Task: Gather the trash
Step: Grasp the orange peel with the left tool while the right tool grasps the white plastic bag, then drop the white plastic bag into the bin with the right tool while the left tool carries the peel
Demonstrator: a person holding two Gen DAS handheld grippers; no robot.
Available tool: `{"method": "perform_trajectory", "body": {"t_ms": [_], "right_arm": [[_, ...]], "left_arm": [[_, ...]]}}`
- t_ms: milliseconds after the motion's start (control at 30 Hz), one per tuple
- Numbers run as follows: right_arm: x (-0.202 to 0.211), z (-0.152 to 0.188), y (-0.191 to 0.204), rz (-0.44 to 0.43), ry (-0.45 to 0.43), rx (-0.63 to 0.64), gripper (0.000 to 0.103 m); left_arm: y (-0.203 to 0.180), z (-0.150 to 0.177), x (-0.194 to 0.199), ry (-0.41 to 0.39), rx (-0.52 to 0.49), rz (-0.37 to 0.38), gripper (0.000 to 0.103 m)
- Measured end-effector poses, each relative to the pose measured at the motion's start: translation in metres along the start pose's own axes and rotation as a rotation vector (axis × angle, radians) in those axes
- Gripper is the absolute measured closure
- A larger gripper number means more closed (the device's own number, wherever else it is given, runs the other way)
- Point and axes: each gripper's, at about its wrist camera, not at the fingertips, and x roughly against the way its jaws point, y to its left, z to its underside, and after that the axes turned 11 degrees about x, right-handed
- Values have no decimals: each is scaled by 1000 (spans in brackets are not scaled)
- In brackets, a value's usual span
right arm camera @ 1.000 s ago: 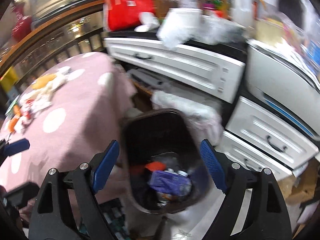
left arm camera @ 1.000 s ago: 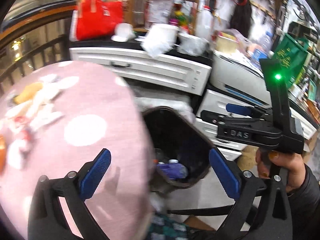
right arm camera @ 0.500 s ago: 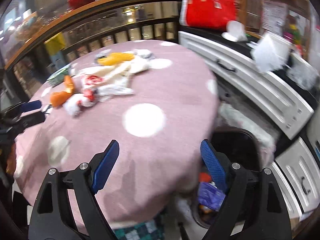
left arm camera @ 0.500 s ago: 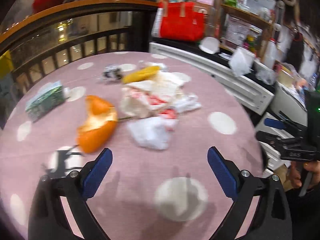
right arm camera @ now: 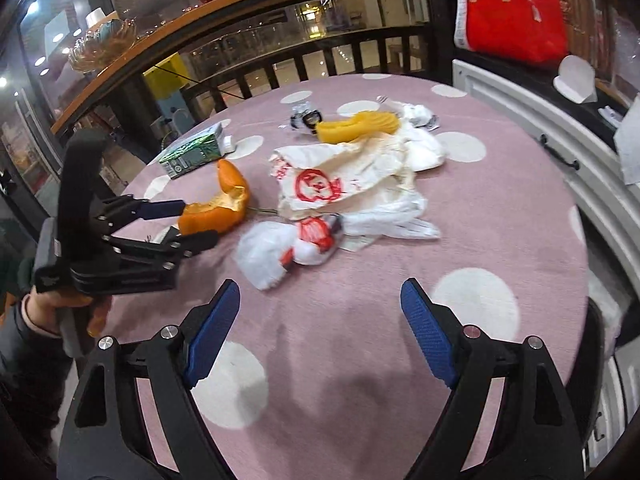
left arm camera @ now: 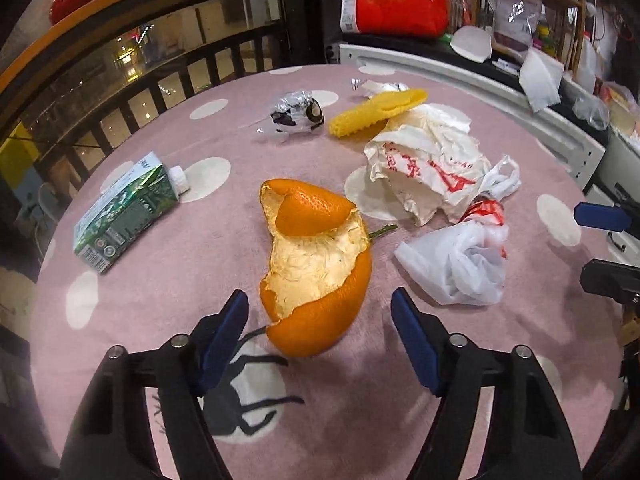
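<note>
On the pink dotted table (left arm camera: 160,280) lies a large orange peel (left arm camera: 316,280) (right arm camera: 216,208). My left gripper (left arm camera: 318,300) (right arm camera: 196,224) straddles its near end; the jaws are closing, and the pads stand just clear of the peel. To the right are a crumpled white plastic bag (left arm camera: 456,264) (right arm camera: 272,252) and a red-printed white bag (left arm camera: 424,164) (right arm camera: 344,180). Farther off lie a yellow foam net (left arm camera: 376,112), a clear wrapper (left arm camera: 294,114) and a green carton (left arm camera: 124,212). My right gripper (right arm camera: 320,286) (left arm camera: 588,248) hovers open and empty, short of the crumpled bag.
A white drawer cabinet (right arm camera: 540,128) runs along the table's far right, with a red bag (right arm camera: 512,28) on top. A dark railing (right arm camera: 280,64) curves behind the table. The dark bin's rim (right arm camera: 598,332) shows past the table's right edge. A hand (right arm camera: 60,304) holds the left gripper.
Both views have swung from the bin by the drawers onto the table top. The left gripper has come up to the orange peel and its jaws have narrowed around it.
</note>
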Motion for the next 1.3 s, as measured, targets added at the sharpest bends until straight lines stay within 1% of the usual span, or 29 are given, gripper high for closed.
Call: {"method": "perform_trajectory", "body": {"t_ms": [33, 100, 167, 233, 367, 400, 433, 467, 500, 533, 567, 667, 800, 900, 1033, 1167, 1300], "right_arm": [[-6, -3, 2, -3, 14, -5, 21], [-18, -7, 3, -19, 38, -27, 26], [-29, -11, 4, -34, 50, -47, 30], [-40, -14, 7, -35, 64, -56, 31], [-61, -17, 8, -19, 102, -72, 44], [-64, -17, 9, -9, 95, -75, 45], [-65, -18, 10, 9, 91, -68, 49], [-66, -19, 11, 26, 91, -62, 57], [-66, -19, 11, 32, 88, -63, 60], [-67, -19, 11, 35, 88, -65, 70], [-68, -18, 11, 30, 90, -66, 77], [-65, -14, 9, 13, 77, -66, 85], [-53, -9, 8, 5, 35, -48, 87], [-42, -6, 9, -2, 25, -25, 88], [-23, 5, 8, -12, 15, 4, 88], [-3, 16, 4, -4, 7, 29, 88], [17, 28, -7, 13, -5, 24, 88]], "left_arm": [[0, 0, -3, 9, -7, -2, 38], [-1, 1, -8, 14, -9, -14, 42], [2, 4, -10, 16, 5, -21, 49], [6, 5, -9, 10, 35, -2, 53], [11, 6, -3, 0, 80, 31, 59], [12, 7, -2, -5, 85, 33, 60], [11, 7, -1, -9, 89, 35, 61], [11, 7, 0, -13, 93, 35, 63], [11, 8, 2, -21, 98, 36, 64], [11, 8, 3, -26, 102, 36, 66], [11, 9, 4, -32, 110, 38, 68], [12, 11, 8, -45, 141, 49, 71], [12, 14, 14, -61, 161, 49, 74], [10, 19, 22, -67, 178, 68, 75], [4, 25, 35, -95, 182, 78, 75], [-6, 29, 43, -102, 179, 106, 76], [-20, 32, 50, -109, 170, 140, 76]]}}
